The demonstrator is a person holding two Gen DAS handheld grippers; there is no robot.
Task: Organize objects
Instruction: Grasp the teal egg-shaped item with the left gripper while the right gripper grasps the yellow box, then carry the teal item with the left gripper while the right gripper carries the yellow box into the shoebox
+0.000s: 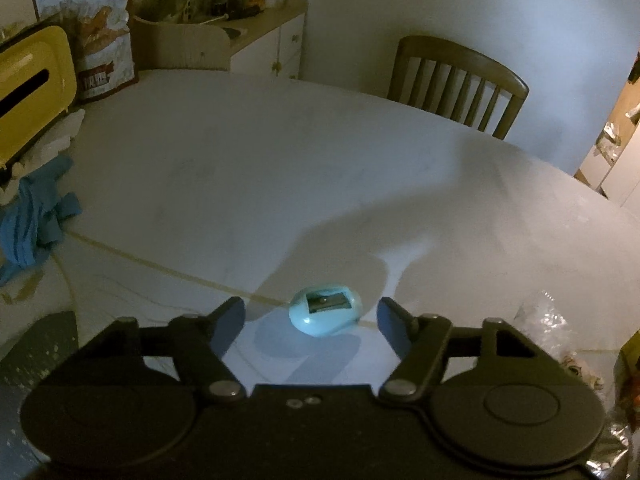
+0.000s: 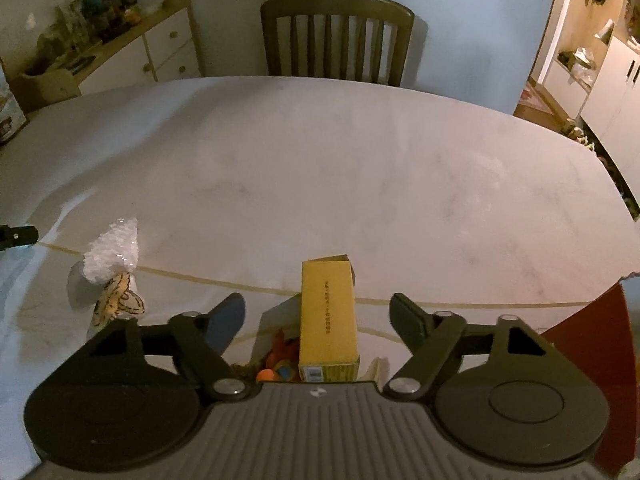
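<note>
both tongs (image 1: 311, 312) (image 2: 318, 314) open, empty

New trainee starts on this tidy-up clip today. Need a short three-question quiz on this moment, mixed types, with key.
1. True or false: the left gripper has its pads pressed on the pale blue pencil sharpener.
2. Multiple choice: what lies between the fingers of the right gripper?
A. a yellow carton
B. a green bottle
C. a metal spoon
3. Fill in: behind the far edge of the white table stands a wooden ____ with a slatted back.

Key
1. False: the jaws stand open, with a gap on each side of the sharpener.
2. A, lying lengthwise on the table, pads clear of it.
3. chair
</note>
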